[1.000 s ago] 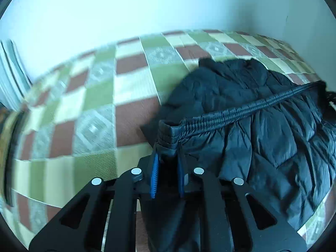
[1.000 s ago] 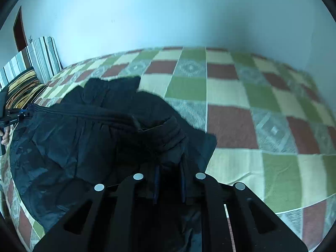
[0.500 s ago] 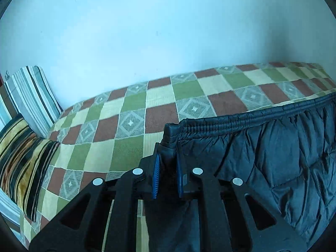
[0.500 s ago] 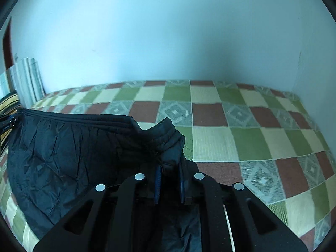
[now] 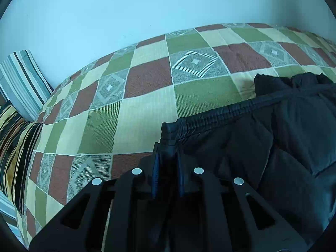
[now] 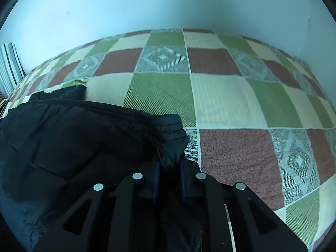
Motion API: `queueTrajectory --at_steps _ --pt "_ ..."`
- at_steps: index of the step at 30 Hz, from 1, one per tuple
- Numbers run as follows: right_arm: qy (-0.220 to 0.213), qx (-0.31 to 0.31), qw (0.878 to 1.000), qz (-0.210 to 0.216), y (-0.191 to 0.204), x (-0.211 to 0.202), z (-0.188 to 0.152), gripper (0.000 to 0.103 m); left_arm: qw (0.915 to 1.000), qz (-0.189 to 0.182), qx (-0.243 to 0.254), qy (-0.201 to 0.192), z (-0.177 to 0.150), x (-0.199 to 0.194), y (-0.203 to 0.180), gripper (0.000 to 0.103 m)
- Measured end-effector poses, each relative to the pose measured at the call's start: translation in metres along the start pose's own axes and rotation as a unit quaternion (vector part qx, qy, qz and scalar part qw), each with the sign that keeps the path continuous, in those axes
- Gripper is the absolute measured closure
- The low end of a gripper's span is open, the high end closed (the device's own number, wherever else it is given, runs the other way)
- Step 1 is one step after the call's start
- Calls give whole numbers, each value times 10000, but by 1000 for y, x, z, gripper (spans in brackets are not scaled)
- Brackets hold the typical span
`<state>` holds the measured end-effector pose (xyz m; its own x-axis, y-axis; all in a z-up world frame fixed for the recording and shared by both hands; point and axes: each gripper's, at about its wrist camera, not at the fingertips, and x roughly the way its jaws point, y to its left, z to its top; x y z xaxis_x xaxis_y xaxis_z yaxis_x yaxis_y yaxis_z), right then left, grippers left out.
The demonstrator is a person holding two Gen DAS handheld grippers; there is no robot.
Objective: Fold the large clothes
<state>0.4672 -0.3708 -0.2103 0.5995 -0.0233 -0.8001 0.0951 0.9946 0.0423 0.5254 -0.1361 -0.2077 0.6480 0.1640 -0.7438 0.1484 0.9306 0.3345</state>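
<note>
1. Garment: dark quilted padded garment (image 5: 262, 147), elastic-hemmed, lying on the checked bedspread (image 5: 147, 109); its gathered hem band (image 5: 210, 115) runs from the left gripper away to that gripper's right
2. Left gripper (image 5: 167, 168): jaws nearly closed, blue pads pinching the corner of the hem band; cloth rises straight ahead of the fingertips
3. Right gripper (image 6: 169, 180): jaws beginning to part, the bunched opposite hem corner (image 6: 168, 134) between the pads and, as far as the view shows, not yet dropped
4. Progress, done: judged from the lie of the cloth, the hem edge is carried over the body of the garment, since a second dark layer (image 5: 294, 82) shows ahead of and beyond the held band; one fold appears to be close to laid
5. Progress, left: hem not yet released and flattened; any further folds and squaring not yet seen; full outline of the garment is cut off in both views, so the count of folds cannot be told
6. Left wrist view only: striped pillow (image 5: 23, 84) and a dark yellow-banded cushion (image 5: 14, 147) far to that gripper's left; hem band seen along its length
7. Right wrist view only: wide bare stretch of bedspread (image 6: 231, 105) ahead and to that gripper's right, wall corner beyond; bulk of the garment (image 6: 63, 147) to its left; only a sliver of the pillow (image 6: 9, 67) shows
</note>
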Motion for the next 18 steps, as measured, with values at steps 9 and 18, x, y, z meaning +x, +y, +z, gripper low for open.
queueTrajectory --at_steps 9,18 --pt "110 97 9999 -7 -4 11 0 80 9999 81 -11 88 -4 20 -8 86" --pt "-464 460 9964 -534 -13 -51 7 35 9978 270 -468 -388 0 -48 20 36"
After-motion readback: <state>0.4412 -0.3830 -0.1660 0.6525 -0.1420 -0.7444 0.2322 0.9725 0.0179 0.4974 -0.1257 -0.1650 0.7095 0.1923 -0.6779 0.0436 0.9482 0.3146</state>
